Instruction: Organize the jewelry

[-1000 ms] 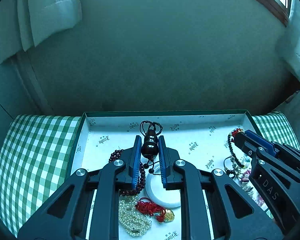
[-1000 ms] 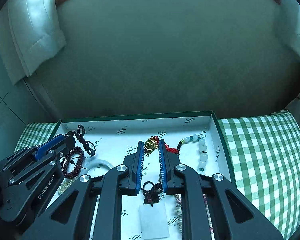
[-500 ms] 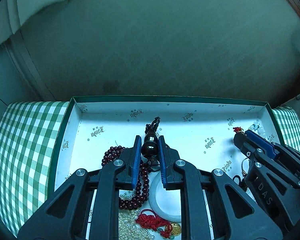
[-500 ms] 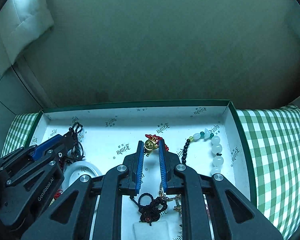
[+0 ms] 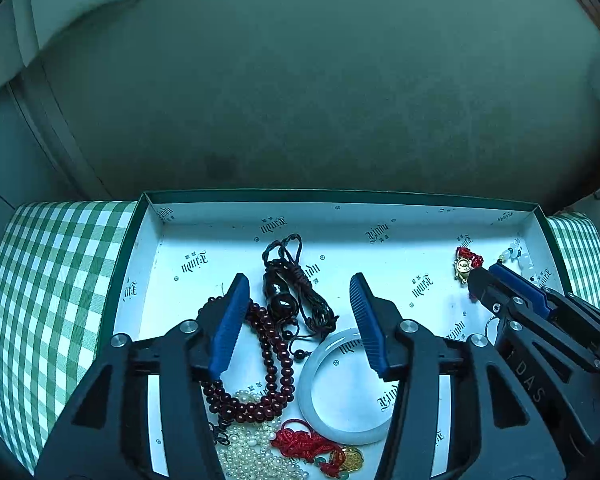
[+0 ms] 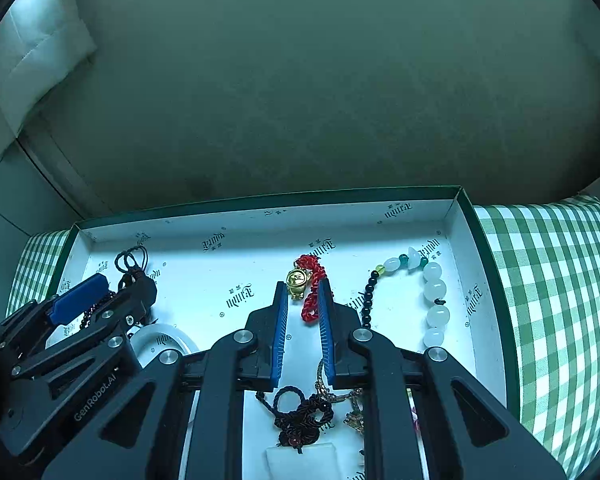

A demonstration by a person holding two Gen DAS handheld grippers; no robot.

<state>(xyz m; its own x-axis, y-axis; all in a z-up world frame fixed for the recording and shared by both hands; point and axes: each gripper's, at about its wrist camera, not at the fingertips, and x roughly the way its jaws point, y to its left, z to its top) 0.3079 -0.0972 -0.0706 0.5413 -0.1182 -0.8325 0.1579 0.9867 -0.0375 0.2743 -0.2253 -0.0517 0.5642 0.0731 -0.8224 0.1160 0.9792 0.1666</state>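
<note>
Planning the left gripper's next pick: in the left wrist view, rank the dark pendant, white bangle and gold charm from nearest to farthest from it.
From the left gripper:
1. Dark pendant, lying between the open fingers.
2. White bangle, just under the right finger.
3. Gold charm, far right, at the right gripper.

In the box [image 5: 148, 240] – bangle [image 5: 340, 392] right of bead string [image 5: 276, 360], pearls [image 5: 252, 456] nearer.

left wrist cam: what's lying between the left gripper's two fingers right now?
In the left wrist view, the open left gripper has the dark pendant on its black cord lying loose between its fingers, beside dark red beads. The jaws have just been opening.
</note>
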